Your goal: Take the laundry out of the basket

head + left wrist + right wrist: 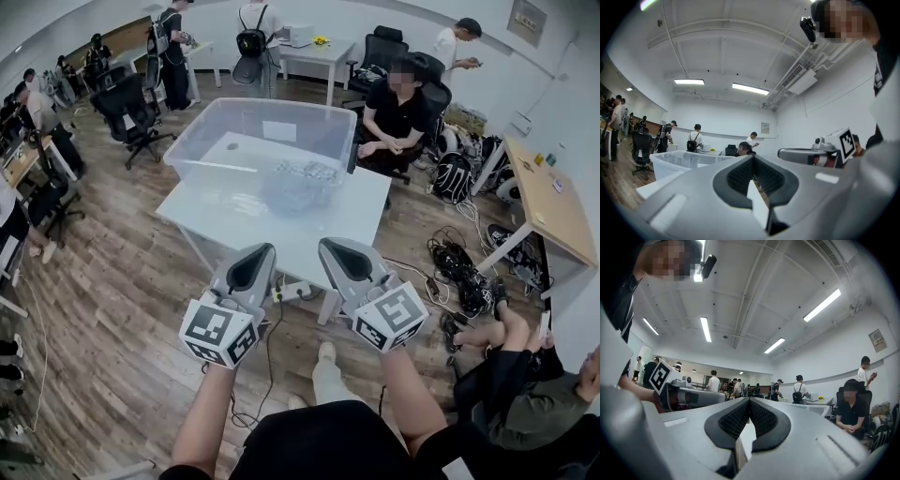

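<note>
So at this point both hands were out in front, level and side by side, short of the white table (281, 234). The left gripper (261, 250) had its jaws closed right up with nothing between them, and the right gripper (330, 246) was the same, tips pinched together and empty. The clear basket (202, 141) sat on the far part of the table, its long side running across the view and slightly slanted. The laundry (300, 183) looked like a pale crumpled bundle at the basket's near right corner. From the head view that put it pretty much straight ahead, between the two sets of tips and beyond them. The right one was maybe a touch closer, so I'd guess that was the hand to lead with, though either could reach. Nothing had been touched yet, and I'd say the jaws would need to open before going in over the near wall. The hard part was that the basket is see-through and the bundle is pale too, so I couldn't tell whether it lay fully inside or pressed up against the wall, or whether it was one item or several. Neither gripper view showed the laundry at all. The left gripper view only caught the basket's corner (675, 161), low on the left.
</note>
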`<state>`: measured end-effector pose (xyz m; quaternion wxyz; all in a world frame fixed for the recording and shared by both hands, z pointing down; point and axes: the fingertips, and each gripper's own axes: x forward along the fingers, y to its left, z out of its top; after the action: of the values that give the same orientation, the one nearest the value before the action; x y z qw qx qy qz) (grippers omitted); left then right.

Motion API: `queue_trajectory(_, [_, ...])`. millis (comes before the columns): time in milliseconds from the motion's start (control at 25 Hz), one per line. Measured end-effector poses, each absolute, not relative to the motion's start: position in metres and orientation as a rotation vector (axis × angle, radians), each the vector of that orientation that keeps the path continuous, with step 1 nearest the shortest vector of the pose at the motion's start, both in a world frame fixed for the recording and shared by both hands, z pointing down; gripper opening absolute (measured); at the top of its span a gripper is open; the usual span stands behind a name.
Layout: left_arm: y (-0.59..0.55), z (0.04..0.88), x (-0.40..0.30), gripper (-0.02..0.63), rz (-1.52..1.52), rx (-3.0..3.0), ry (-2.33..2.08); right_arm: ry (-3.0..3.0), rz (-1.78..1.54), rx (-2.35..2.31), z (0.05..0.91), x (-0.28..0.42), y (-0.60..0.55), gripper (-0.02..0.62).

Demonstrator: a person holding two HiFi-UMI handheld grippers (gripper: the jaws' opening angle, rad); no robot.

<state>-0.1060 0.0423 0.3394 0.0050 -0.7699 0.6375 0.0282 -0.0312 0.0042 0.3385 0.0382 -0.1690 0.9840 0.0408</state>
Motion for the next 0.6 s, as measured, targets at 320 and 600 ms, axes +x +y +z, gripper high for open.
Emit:
queue_trajectory(320, [-0.015, 0.341, -0.104, 0.008, 0.102, -2.416, 1.986, 3.019, 0.128, -0.505, 0.339, -0.034, -0.052, 0.000])
queue_trajectory(600, [-0.066, 0.326, -0.115, 0.008, 0.112, -2.380, 1.994, 3.011, 0.144, -0.454, 0.325, -0.050, -0.104, 0.000])
